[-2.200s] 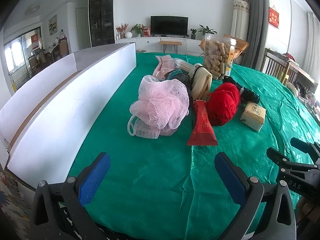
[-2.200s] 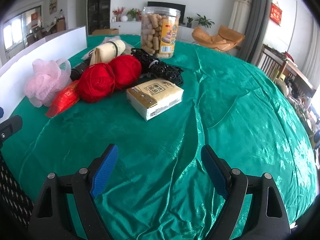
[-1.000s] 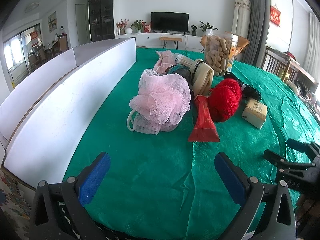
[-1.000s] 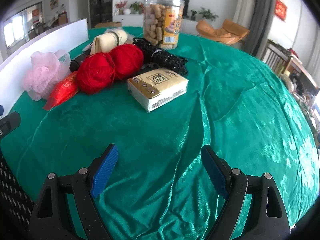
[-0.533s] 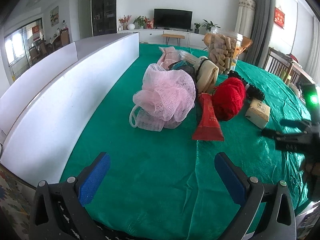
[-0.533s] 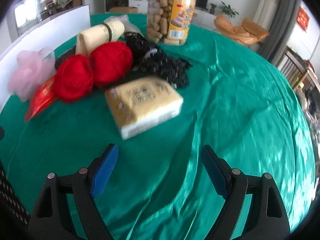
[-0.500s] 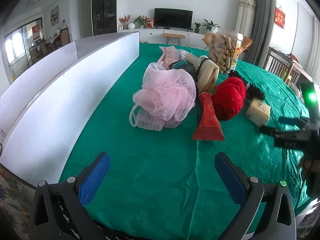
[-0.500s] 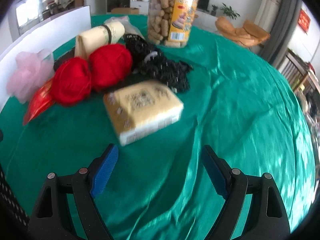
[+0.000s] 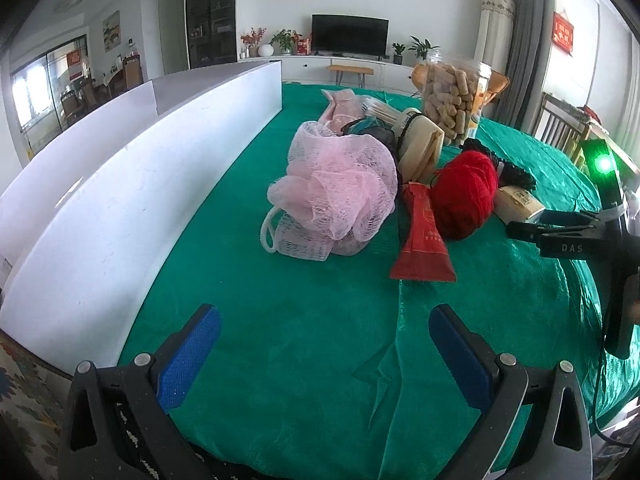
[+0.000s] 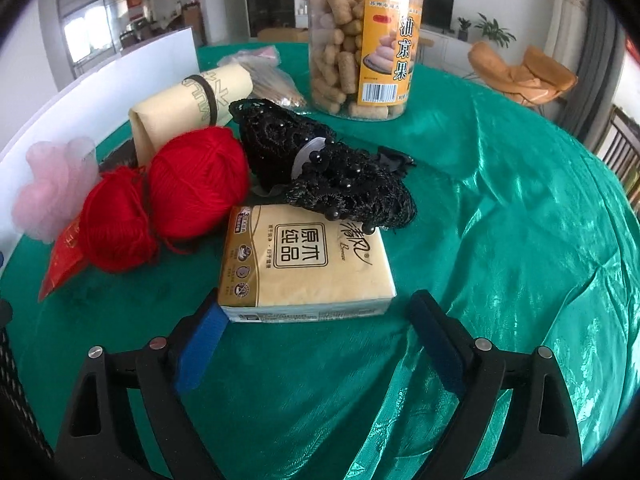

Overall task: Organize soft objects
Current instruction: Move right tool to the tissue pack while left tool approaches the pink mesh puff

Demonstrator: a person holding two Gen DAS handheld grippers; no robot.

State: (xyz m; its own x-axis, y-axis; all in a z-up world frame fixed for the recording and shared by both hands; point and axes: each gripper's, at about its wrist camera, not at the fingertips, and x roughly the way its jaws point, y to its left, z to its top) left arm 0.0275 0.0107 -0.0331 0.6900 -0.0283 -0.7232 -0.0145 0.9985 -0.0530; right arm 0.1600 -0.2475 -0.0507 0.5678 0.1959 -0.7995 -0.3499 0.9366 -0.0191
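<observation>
On a desk draped in green cloth, the right hand-held gripper is opening its jaws wide just before a yellow tissue pack, gripping nothing. The pack lies beside two red yarn balls and touches a black beaded lace piece. The left hand-held gripper hangs released and empty, well short of a pink bath pouf.

A clear jar of biscuit sticks stands upright on the green cloth, far ahead of the fingers and slightly right of their midline. A white board runs along the cloth's edge, out past the left finger. Beyond are a television, potted plants and an orange chair.
</observation>
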